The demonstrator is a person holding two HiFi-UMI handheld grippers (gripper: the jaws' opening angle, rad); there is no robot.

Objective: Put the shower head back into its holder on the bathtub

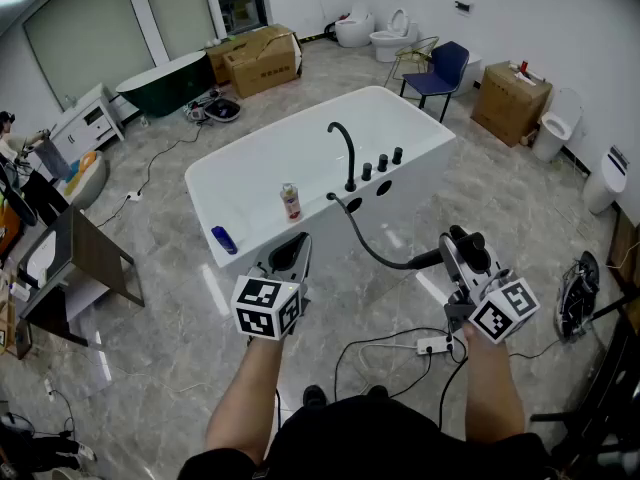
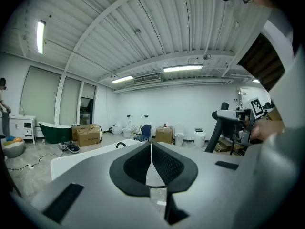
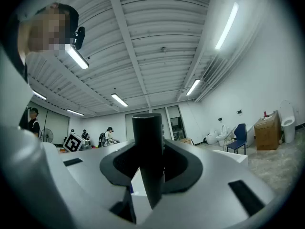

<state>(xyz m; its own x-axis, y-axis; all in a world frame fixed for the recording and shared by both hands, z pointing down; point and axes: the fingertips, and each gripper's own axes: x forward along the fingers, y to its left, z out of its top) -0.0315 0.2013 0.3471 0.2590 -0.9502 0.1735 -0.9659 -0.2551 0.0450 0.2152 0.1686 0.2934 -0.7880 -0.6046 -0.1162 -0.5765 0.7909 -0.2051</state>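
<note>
The white bathtub (image 1: 300, 133) stands in the middle of the head view, with a curved black faucet (image 1: 346, 154) and three black knobs on its near deck. A black hose (image 1: 375, 256) runs from a dark opening (image 1: 352, 205) in that deck to the black shower head (image 1: 428, 260). My right gripper (image 1: 455, 255) is shut on the shower head, in front of the tub's near right corner. In the right gripper view its handle (image 3: 148, 161) stands upright between the jaws. My left gripper (image 1: 292, 250) is shut and empty, just off the tub's near side; its pads (image 2: 164, 163) meet.
A pink-white bottle (image 1: 291, 201) and a blue object (image 1: 223, 238) sit on the tub's near rim. A power strip (image 1: 435, 345) with cables lies on the floor by my feet. A blue chair (image 1: 440, 71), cardboard boxes (image 1: 258, 61) and toilets (image 1: 392, 36) stand beyond the tub.
</note>
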